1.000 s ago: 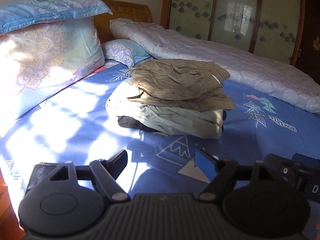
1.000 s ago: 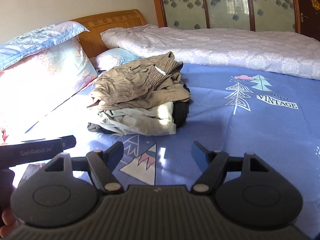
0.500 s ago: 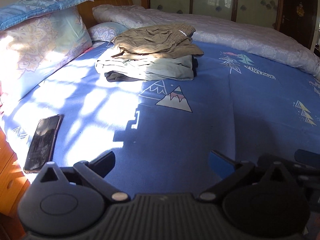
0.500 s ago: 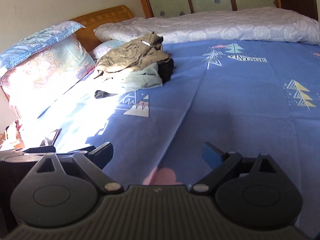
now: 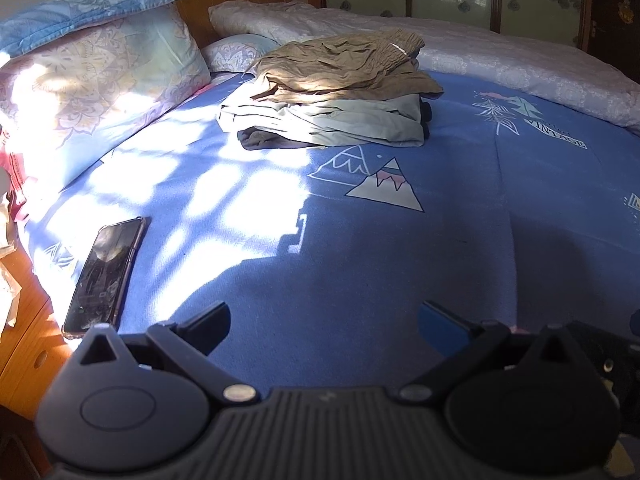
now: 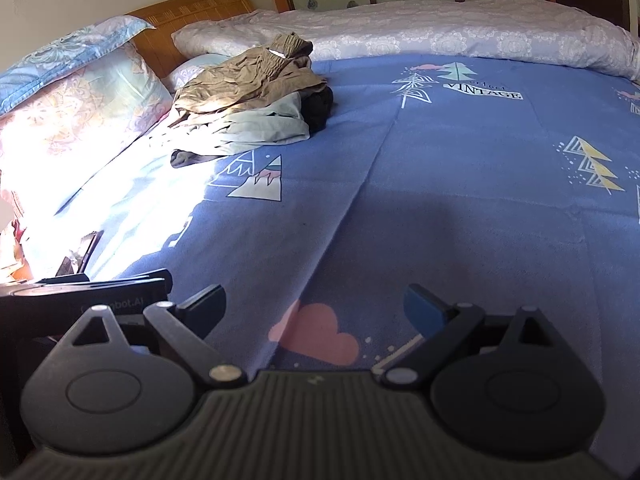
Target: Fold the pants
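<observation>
A stack of folded pants lies on the blue bed sheet (image 5: 360,248) near the pillows: tan pants (image 5: 344,64) on top, pale green pants (image 5: 340,124) under them, a dark garment (image 5: 264,142) at the bottom. The same stack shows in the right wrist view, tan pants (image 6: 244,84) uppermost. My left gripper (image 5: 324,320) is open and empty, low over the sheet near the bed's front, far from the stack. My right gripper (image 6: 316,308) is open and empty, also far back from the stack.
A black phone (image 5: 106,276) lies on the sheet by the left bed edge. Patterned pillows (image 5: 92,80) lean on the wooden headboard (image 6: 192,12). A rolled white quilt (image 6: 440,36) runs along the far side. The left gripper's body (image 6: 80,300) sits beside my right gripper.
Both grippers have drawn back from the stack toward the bed's front edge; the stack now looks smaller and farther. The phone came into view. Both stay open.
</observation>
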The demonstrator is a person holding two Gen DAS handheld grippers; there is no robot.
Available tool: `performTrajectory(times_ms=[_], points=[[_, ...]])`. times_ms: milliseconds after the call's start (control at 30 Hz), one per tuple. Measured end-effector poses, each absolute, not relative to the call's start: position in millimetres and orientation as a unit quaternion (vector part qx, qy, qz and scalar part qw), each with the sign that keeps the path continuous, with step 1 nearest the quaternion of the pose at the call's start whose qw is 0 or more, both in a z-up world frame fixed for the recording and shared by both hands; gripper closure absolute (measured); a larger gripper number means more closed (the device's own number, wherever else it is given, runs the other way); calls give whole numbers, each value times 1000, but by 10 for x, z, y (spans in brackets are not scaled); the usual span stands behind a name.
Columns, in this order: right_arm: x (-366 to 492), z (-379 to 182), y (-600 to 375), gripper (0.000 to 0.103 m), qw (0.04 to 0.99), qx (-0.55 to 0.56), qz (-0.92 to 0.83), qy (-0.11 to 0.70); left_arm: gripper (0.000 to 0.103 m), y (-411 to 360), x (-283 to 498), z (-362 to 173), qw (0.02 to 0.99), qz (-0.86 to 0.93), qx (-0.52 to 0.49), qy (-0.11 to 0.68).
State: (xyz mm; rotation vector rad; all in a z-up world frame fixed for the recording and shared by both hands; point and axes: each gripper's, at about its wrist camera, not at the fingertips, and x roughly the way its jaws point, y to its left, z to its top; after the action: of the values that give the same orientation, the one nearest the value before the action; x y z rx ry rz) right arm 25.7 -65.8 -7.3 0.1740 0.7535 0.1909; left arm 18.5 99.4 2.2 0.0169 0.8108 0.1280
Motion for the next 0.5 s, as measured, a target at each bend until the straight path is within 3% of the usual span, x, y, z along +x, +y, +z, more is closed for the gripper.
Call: performTrajectory(times_ms=[500], points=[[213, -92, -690, 5, 917, 93, 93, 376, 0, 923, 175, -27, 912, 60, 8, 406]])
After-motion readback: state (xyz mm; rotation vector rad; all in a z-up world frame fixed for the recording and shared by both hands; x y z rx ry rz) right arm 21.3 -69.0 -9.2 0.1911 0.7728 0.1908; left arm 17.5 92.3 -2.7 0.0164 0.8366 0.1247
